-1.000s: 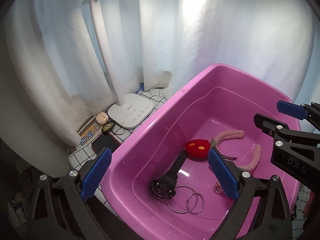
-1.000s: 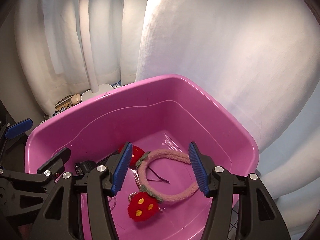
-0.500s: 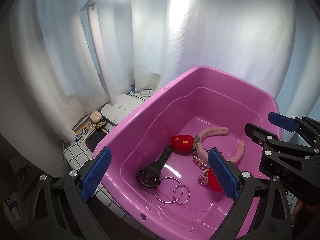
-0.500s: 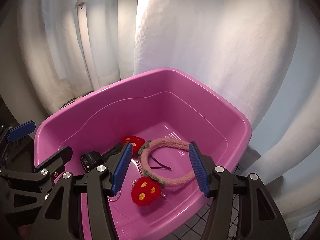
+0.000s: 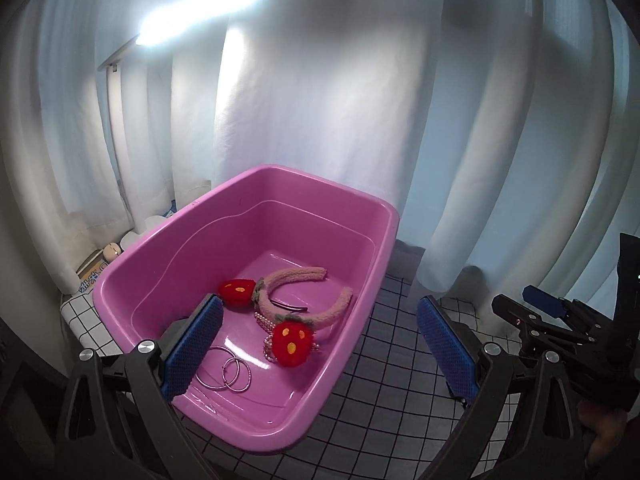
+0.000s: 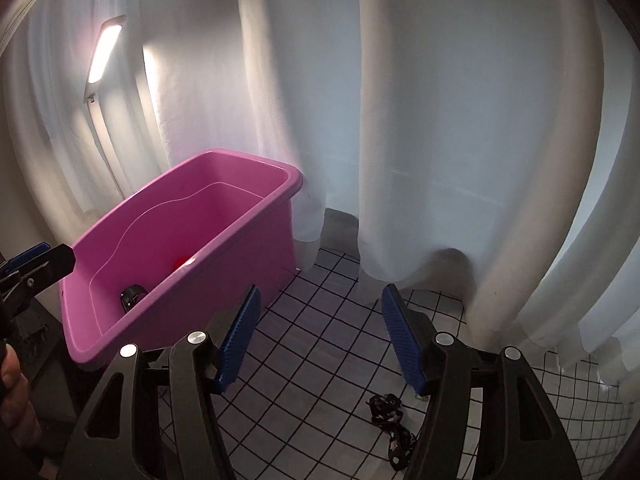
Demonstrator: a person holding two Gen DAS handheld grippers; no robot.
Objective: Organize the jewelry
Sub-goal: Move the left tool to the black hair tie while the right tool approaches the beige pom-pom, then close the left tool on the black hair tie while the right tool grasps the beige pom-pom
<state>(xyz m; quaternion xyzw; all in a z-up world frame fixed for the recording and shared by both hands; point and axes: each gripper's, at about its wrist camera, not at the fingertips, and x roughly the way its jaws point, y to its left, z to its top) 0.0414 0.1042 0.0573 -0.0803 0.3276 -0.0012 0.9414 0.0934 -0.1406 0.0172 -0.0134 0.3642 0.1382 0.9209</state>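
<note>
A pink plastic tub (image 5: 384, 216) stands on a white tablecloth with a black grid. Inside lie a fuzzy pink headband with red strawberries (image 5: 294, 338), a bead string (image 5: 262, 322), silver rings (image 5: 230, 372) and a black hair clip (image 5: 290, 307). My left gripper (image 5: 320, 348) is open and empty, above the tub's near right rim. My right gripper (image 6: 320, 344) is open and empty over the cloth, right of the tub (image 6: 240, 232). A black watch (image 6: 132, 296) shows inside the tub. A black patterned hair tie (image 6: 390, 420) lies on the cloth just below the right gripper.
White curtains (image 6: 440, 120) hang close behind the table. A lit desk lamp (image 5: 200, 12) stands behind the tub at the left, with a small box and round object (image 5: 98, 268) by the curtain. The gridded cloth (image 6: 320, 380) stretches right of the tub.
Both grippers have pulled up and back out of the tub and swung right. The right gripper now looks at the cloth and the black hair tie beside the tub.
</note>
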